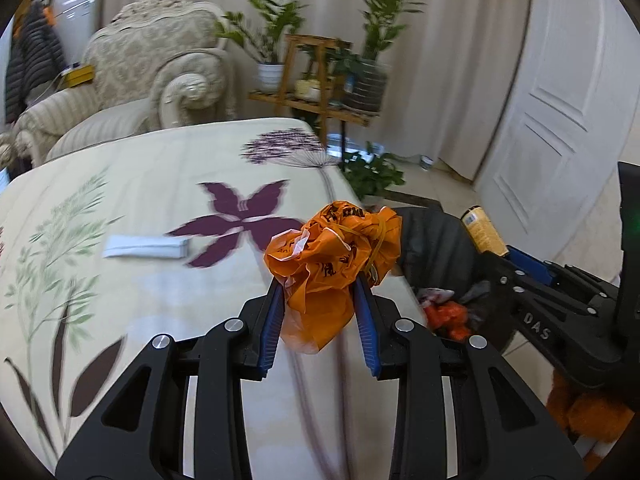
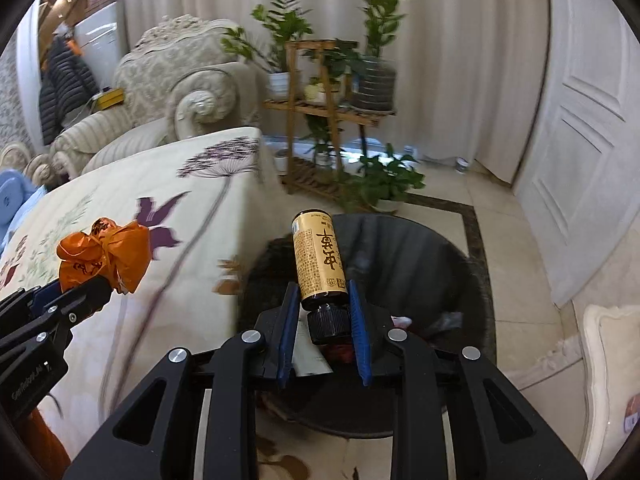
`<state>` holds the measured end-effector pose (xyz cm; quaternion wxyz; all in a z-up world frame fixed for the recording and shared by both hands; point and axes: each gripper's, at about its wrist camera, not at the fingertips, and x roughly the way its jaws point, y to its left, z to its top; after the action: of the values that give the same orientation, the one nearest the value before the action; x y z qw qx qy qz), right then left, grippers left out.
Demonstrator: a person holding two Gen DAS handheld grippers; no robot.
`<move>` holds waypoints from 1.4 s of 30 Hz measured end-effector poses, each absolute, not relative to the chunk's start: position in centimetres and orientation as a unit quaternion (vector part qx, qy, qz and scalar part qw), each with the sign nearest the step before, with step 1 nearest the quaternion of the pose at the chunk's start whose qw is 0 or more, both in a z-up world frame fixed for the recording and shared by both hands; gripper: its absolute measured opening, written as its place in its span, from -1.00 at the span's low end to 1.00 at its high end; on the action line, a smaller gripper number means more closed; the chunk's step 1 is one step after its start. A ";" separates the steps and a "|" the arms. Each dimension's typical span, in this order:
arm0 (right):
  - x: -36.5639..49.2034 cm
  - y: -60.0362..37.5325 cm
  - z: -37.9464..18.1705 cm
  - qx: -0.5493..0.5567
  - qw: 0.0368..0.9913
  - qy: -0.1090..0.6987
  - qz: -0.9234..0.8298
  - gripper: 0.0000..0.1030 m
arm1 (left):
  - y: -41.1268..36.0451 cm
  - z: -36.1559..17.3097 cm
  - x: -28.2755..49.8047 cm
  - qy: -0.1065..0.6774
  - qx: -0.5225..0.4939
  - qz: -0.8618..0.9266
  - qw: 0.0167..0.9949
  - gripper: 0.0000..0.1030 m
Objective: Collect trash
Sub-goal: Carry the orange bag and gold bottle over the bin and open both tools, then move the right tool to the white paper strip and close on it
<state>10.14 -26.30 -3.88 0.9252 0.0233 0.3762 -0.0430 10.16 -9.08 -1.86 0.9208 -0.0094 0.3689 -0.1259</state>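
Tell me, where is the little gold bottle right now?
The gold bottle is in the right gripper, pinched near its black cap, hanging over the black trash bin beside the flowered table.

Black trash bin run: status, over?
Left tool shut on crumpled orange plastic bag. Right tool shut on gold-labelled bottle, over black-lined trash bin. Nothing blocking.

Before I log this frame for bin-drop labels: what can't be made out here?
- Trash bin contents: right wrist view, mostly hidden by the bottle and right gripper.
- White folded item on the table: left wrist view, motion-blurred.
- Print on the orange bag in the left gripper: crumpled, unreadable.
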 end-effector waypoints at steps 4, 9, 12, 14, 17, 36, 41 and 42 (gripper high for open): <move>10.5 -28.3 -4.2 0.032 0.925 0.375 -0.058 -0.50 | -12.1 -2.2 11.2 0.372 0.004 -0.139 0.918 -0.37; 11.0 -30.1 -4.4 0.044 0.924 0.372 -0.071 -0.50 | -15.0 -2.3 12.3 0.371 0.018 -0.150 0.916 -0.36; 11.3 -30.7 -4.6 0.049 0.924 0.372 -0.075 -0.50 | -16.1 -2.4 12.7 0.372 0.024 -0.153 0.915 -0.36; 11.4 -30.9 -4.8 0.049 0.924 0.372 -0.077 -0.50 | -16.7 -2.5 12.8 0.371 0.028 -0.152 0.916 -0.36; 11.5 -31.2 -5.1 0.049 0.922 0.375 -0.079 -0.50 | -17.2 -2.7 13.0 0.372 0.032 -0.149 0.916 -0.35; 11.5 -30.7 -5.7 0.045 0.920 0.378 -0.094 -0.04 | -16.7 -3.1 13.7 0.376 0.030 -0.137 0.916 0.21; 11.4 -30.0 -5.2 0.042 0.922 0.375 -0.087 0.07 | -15.3 -2.7 13.6 0.371 0.025 -0.124 0.920 0.37; 11.5 -29.8 -5.1 0.042 0.922 0.375 -0.085 0.09 | -14.9 -2.6 13.5 0.370 0.025 -0.120 0.921 0.42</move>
<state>11.45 -29.82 -5.08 0.9221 0.0418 0.3751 -0.0852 13.55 -14.92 -2.59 0.9208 0.0247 0.3701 -0.1204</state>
